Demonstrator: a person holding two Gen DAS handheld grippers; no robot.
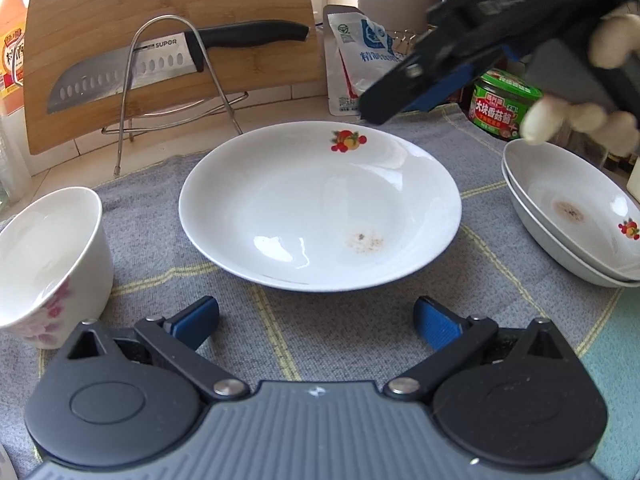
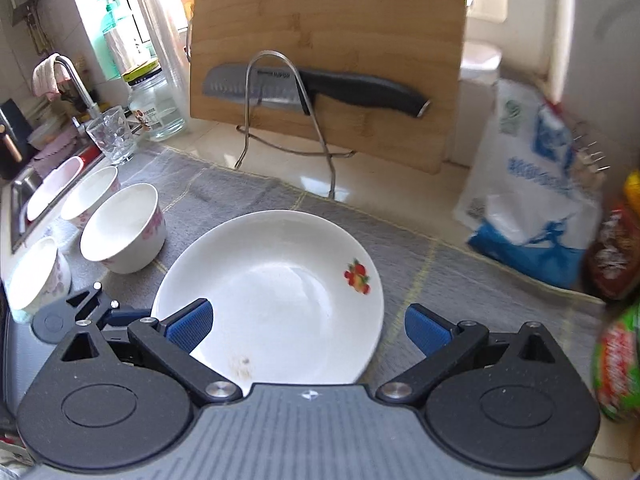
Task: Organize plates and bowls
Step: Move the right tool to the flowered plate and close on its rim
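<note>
A white plate with a fruit print lies on the grey mat, with a brown stain near its front; it also shows in the right wrist view. My left gripper is open and empty just in front of the plate. My right gripper is open and empty, hovering above the plate's near edge; it shows in the left wrist view above the plate's far right rim. Two stacked white plates sit at the right. A white bowl with pink flowers stands at the left; several such bowls show in the right wrist view.
A bamboo cutting board with a knife in a wire rack stands behind. A white salt bag and jars stand at the back right. A sink, a glass and a jar lie at the left.
</note>
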